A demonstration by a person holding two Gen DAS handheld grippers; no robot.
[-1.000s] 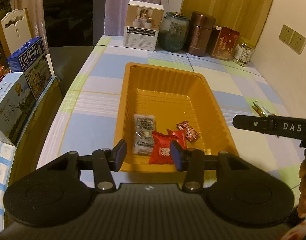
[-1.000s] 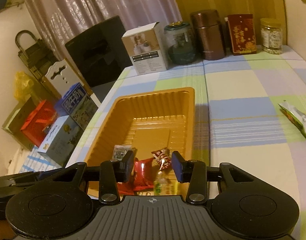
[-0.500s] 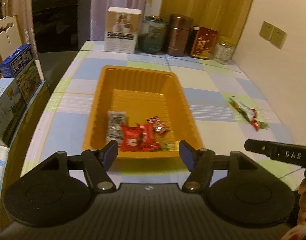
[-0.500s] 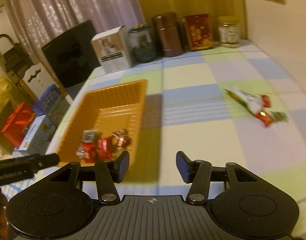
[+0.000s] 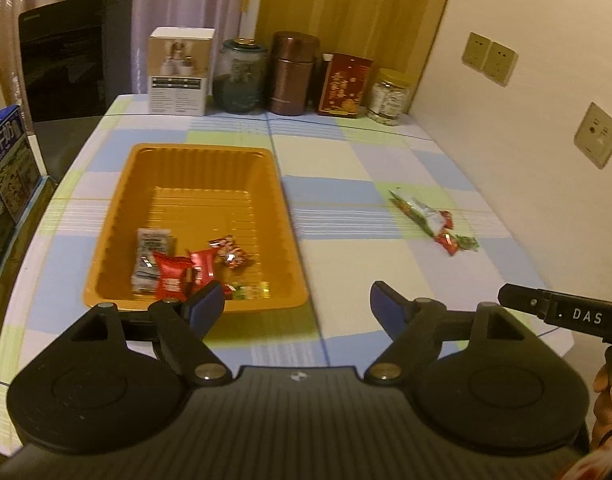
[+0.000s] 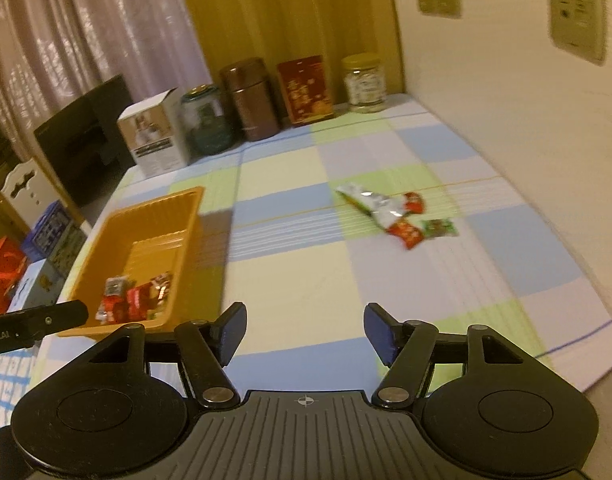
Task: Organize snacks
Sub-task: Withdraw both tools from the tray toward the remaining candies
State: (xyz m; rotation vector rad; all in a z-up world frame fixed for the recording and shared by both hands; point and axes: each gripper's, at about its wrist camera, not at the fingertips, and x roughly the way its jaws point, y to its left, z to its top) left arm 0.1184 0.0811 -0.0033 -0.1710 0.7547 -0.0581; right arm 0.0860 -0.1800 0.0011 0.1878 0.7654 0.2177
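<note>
Several wrapped snacks (image 5: 174,270) lie at the near end of the orange tray (image 5: 284,216) on the checked tablecloth (image 5: 346,264), while a small cluster of loose snacks (image 6: 390,214) sits well apart to the tray's right. The left gripper (image 5: 296,306) and the right gripper (image 6: 304,332) both hover above the cloth. Each one's jaws are spreading apart with nothing between them.

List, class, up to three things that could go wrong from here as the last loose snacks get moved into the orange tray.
1. The loose snacks lie bunched and overlapping, so the right tongs, empty with jaws opening, may pinch two or knock one away.
2. That pile sits toward the wall-side table edge; a nudge might slide a packet off.
3. The orange tray looks light; a bump from the left tongs, also empty and opening, might shift it.
</note>
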